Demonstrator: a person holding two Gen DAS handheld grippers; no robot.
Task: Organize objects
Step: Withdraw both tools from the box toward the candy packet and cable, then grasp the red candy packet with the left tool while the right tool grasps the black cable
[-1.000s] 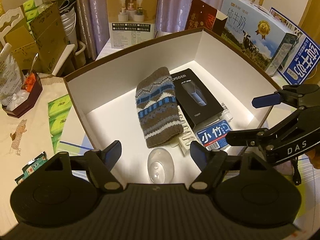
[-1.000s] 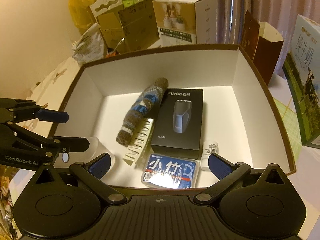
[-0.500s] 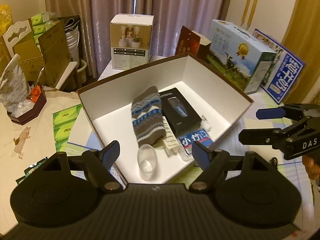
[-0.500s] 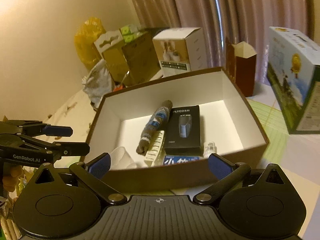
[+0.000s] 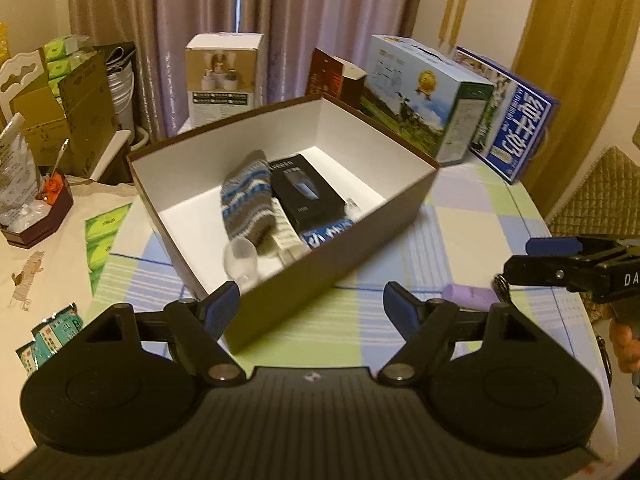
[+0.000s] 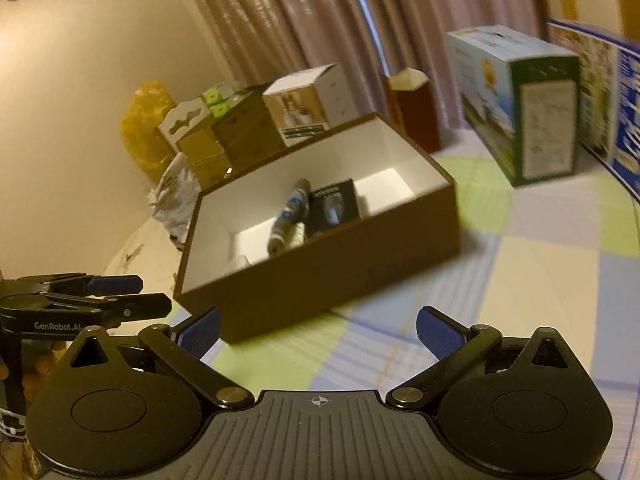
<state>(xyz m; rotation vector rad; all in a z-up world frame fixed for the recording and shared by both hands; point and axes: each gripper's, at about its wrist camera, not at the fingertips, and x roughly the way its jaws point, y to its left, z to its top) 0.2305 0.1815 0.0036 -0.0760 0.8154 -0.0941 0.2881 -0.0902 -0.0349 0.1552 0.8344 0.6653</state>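
Both grippers have pulled back from over the brown box (image 5: 332, 268) and now sit low in front of it. Left gripper (image 5: 312, 310) spread wide, empty; right gripper (image 6: 318, 330) likewise. Next candidate: lilac block (image 5: 470, 297) on the checked tablecloth (image 5: 460, 240), just beside the right gripper's tips. Small, pale purple, rectangular; probably light and stiff. Pinch across its short sides.

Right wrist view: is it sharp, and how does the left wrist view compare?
Right wrist view: motion blur smears the brown box and the milk carton; only the right gripper is crisp. Left wrist view: sharper, print on the blue carton is legible, with slight blur inside the box. Both: warm dim light, fisheye bending.
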